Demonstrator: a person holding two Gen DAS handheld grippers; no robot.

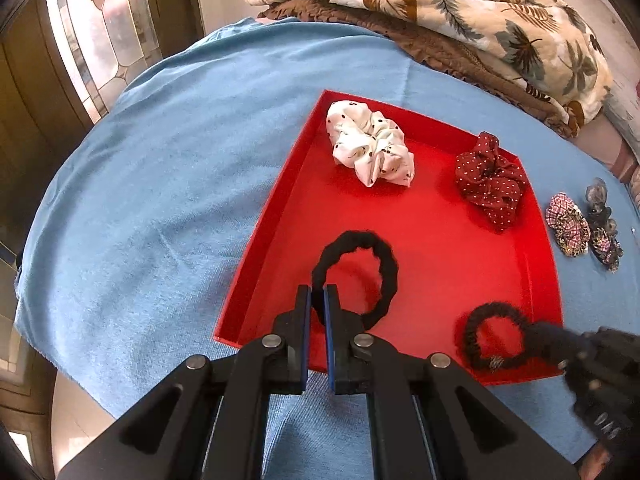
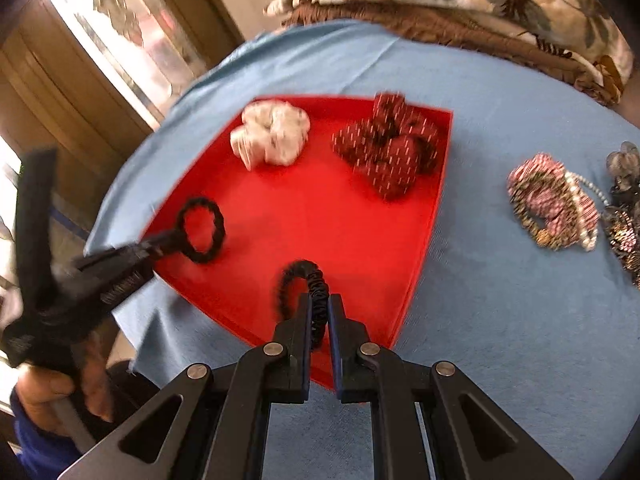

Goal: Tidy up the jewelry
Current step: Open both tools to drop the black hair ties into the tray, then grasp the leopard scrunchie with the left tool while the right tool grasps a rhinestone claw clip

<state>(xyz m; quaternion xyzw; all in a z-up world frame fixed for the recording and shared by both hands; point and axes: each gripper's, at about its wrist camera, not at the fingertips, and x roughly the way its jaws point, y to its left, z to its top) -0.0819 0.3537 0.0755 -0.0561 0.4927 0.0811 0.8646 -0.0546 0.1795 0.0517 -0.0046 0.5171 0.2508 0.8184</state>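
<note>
A red tray [image 1: 280, 208] lies on a blue cloth. In it are a white dotted scrunchie [image 1: 370, 148] and a dark red dotted scrunchie [image 1: 490, 180]. My left gripper [image 1: 319, 300] is shut on a smooth black hair tie [image 1: 380, 264] over the tray's near left part. My right gripper [image 2: 319, 308] is shut on a ruffled black hair tie [image 2: 304, 280] over the tray's near edge; it also shows in the left wrist view [image 1: 492, 340]. The right wrist view is blurred. There the left gripper [image 2: 160, 242] holds its tie [image 2: 200, 228].
The blue cloth [image 1: 160, 200] covers a round table. Right of the tray lie a pink checked scrunchie [image 2: 552, 208] with a pearl string and dark beaded pieces [image 2: 624, 216]. A leaf-print blanket [image 1: 460, 12] is heaped at the back. A glazed door [image 1: 92, 28] stands left.
</note>
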